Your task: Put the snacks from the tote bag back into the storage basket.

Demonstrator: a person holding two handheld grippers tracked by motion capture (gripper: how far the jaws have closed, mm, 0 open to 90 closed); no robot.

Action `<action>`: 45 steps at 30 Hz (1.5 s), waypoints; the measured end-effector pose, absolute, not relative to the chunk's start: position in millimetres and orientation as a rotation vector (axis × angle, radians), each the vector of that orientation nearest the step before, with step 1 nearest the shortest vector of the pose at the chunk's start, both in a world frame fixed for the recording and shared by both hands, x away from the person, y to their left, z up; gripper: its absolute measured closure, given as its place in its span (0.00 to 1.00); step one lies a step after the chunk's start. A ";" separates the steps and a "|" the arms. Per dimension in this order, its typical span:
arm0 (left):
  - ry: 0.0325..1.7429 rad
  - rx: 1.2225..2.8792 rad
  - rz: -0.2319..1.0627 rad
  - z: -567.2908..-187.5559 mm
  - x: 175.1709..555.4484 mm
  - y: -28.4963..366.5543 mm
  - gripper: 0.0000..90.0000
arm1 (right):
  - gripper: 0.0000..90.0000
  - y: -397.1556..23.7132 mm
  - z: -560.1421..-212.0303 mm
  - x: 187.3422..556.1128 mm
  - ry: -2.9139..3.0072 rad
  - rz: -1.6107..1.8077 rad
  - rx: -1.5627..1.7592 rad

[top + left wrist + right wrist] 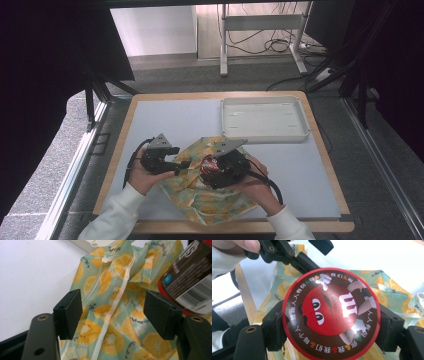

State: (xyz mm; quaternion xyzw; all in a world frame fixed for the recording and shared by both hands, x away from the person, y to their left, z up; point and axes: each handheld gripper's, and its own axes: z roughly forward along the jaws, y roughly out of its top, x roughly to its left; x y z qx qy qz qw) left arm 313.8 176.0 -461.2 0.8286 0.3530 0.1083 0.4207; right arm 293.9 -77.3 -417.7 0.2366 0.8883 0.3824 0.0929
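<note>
Stood on grey carpet [60,165], a wood-edged table [320,145] with a pale blue-grey top. Beyond it, against a white wall [155,30], a white metal desk frame [260,30] over tangled black cables [272,45]. Flanked by dark curtains [40,75] on both sides, with metal floor rails [75,165] running alongside. Lit evenly from above.

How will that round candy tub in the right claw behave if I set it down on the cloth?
The candy tub looks rigid, so the right claw should hold without crushing it. Its glossy label may slip. Laid sideways on the rumpled fruit-print cloth it could roll.
</note>
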 end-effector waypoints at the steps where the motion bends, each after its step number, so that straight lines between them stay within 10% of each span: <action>1: 0.891 2.070 0.269 -461.6 313.9 176.8 0.36 | 0.28 -77.1 -416.9 294.2 2.637 1.140 0.698; 45: 0.916 2.059 0.283 -457.2 319.8 179.1 0.36 | 0.28 -98.2 -369.7 334.5 2.494 1.258 0.758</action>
